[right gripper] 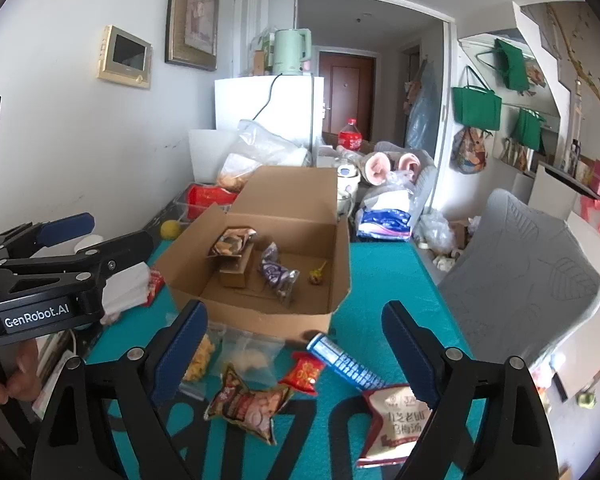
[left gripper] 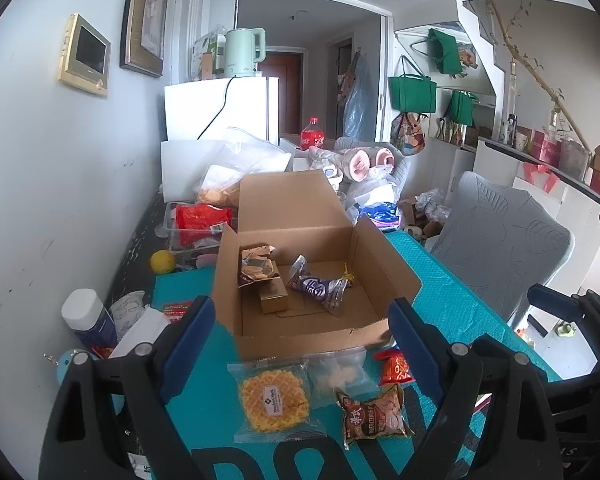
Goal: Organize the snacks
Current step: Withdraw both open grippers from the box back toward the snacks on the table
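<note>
1. At the centre of both views an open cardboard box [left gripper: 300, 280] is seen on the teal mat [left gripper: 452, 280] covering the desk; a torn brown packet [left gripper: 256, 266], a small gold carton [left gripper: 274, 300] and a purple wrapper [left gripper: 320, 288] already lie inside.
2. Along the lower edge of the frames, in front of the box, loose snacks are left: a waffle in clear film [left gripper: 274, 400], a clear bag of pale pieces [left gripper: 340, 372], a brown crinkled pouch [left gripper: 374, 414], a small red packet [left gripper: 394, 368], a blue striped stick [right gripper: 342, 358] and a white sachet [right gripper: 392, 424].
3. The left gripper [left gripper: 300, 344] and the right gripper [right gripper: 296, 350] are both spread wide and nothing is held.
4. The step is judged to be the choice of the next snack between drops.
5. A descent and a light pinch on a soft, slippery wrapper edge are called for next.
</note>
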{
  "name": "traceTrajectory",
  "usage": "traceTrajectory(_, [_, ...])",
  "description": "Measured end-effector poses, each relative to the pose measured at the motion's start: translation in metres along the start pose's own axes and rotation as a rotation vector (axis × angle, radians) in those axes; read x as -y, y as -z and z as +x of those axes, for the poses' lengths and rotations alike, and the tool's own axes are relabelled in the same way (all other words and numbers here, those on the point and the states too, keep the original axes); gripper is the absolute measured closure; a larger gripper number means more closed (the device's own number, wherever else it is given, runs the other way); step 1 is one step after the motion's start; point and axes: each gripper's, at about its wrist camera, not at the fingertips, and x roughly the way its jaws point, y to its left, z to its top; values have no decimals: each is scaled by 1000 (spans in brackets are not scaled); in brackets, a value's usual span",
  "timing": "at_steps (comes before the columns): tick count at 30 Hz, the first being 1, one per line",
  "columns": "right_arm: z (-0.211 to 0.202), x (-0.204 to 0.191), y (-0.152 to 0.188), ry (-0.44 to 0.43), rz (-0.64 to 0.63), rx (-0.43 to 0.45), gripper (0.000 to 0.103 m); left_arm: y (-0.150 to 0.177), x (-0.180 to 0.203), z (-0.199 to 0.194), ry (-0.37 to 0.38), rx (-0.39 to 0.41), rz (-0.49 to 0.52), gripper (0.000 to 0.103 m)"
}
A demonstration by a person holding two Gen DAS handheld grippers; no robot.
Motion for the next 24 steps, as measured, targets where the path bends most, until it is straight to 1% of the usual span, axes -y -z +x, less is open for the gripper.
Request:
traceTrajectory(3, [3, -3, 9, -12, 11, -12, 9, 8, -1, 1, -9, -11, 10, 14])
traceTrajectory(12, [25, -7, 42, -49, 53, -100, 9, 40, -6, 17, -23, -92, 39, 14])
traceTrajectory(16, [38, -11, 58, -54, 50, -143, 9, 54, -6, 23, -41, -107, 61, 14])
traceTrajectory(20, [48, -13, 73, -62, 53, -174, 9, 66, -6, 27, -12, -121, 70, 14])
traceTrajectory(24, [55, -15, 87, -85, 73, -195, 9, 80, -10, 36, 12, -156, 48, 14])
